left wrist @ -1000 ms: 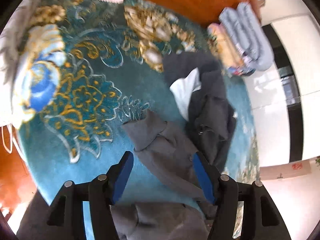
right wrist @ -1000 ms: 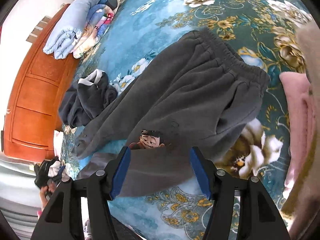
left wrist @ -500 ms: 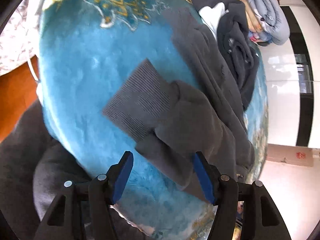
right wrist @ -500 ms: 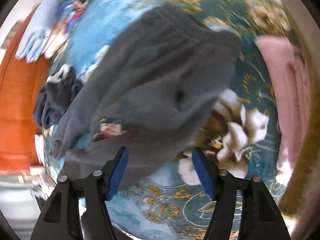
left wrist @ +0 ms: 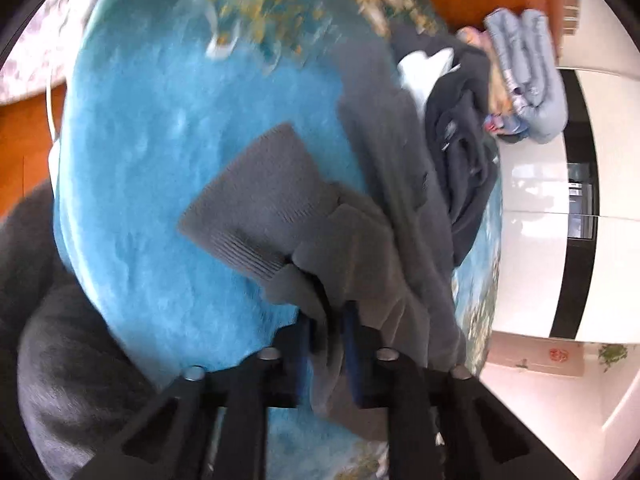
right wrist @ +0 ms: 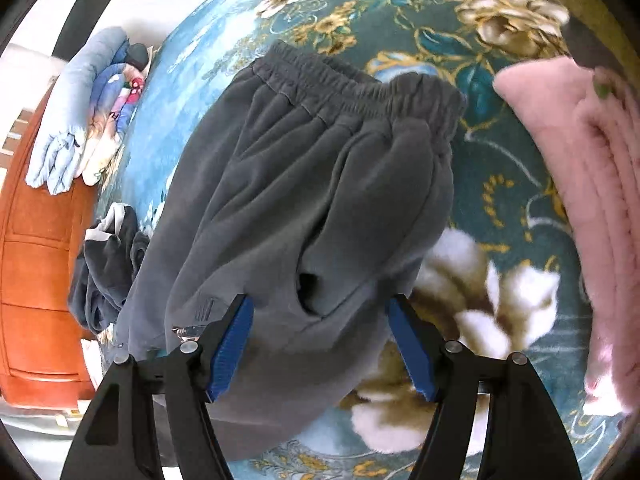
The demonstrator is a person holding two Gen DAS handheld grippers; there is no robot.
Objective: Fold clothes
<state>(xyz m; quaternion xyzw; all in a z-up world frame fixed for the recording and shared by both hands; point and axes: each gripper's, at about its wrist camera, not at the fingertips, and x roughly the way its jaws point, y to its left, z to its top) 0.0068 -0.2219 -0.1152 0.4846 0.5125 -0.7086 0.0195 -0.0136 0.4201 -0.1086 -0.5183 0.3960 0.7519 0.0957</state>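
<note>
Grey sweatpants (right wrist: 320, 184) lie across a teal floral blanket (right wrist: 400, 20), elastic waistband toward the far side. My right gripper (right wrist: 320, 344) hangs open just over the seat of the pants, nothing pinched between its blue pads. In the left wrist view, one pant leg (left wrist: 372, 264) ends in a ribbed cuff (left wrist: 260, 204) lying on the plain blue part of the blanket (left wrist: 152, 168). My left gripper (left wrist: 326, 340) is shut on a fold of that leg just behind the cuff.
A dark navy garment with white lining (left wrist: 460, 152) is crumpled beside the pants. A folded light-blue quilt pile (left wrist: 524, 72) lies at the bed's end. Folded pink fabric (right wrist: 576, 208) sits to the right. An orange wooden cabinet (right wrist: 36, 280) stands past the bed.
My left gripper went from open to shut on the pant leg near the cuff. The right gripper swung over the seat of the pants and stays open.
</note>
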